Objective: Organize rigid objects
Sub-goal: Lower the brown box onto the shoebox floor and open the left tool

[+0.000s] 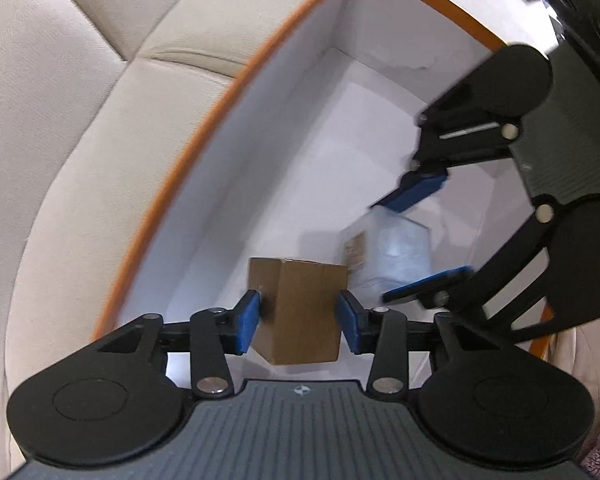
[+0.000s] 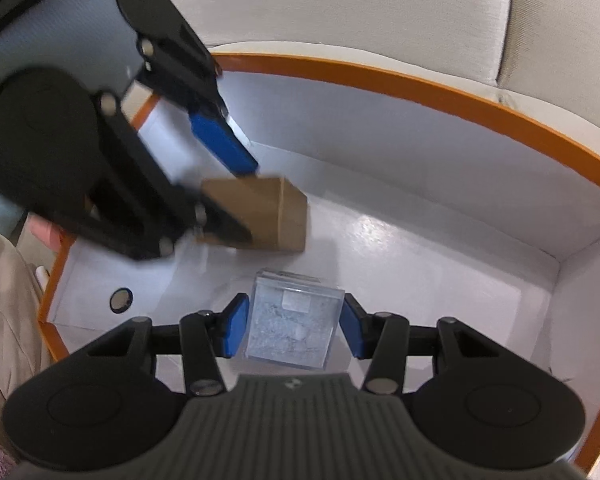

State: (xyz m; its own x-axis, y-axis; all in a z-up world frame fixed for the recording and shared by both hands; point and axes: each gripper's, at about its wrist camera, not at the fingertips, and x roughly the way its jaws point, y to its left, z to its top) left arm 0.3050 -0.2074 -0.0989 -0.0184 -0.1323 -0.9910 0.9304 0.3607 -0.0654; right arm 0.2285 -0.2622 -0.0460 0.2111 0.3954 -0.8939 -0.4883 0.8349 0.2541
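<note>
Both small boxes are being handled inside the white storage box (image 2: 380,80) with the orange rim, which sits on a cream cushioned seat (image 1: 60,120). The brown cardboard box (image 1: 300,312) is clamped between the pads of the left gripper (image 1: 298,322) near the left wall. The clear plastic box (image 2: 290,322), frosted and cube-like with a small label, is grasped by the right gripper (image 2: 290,328) nearer the middle. Placing appears to be the step in hand. Next, each box would need to be set flat on the floor, side by side, before the grip is eased.
</note>
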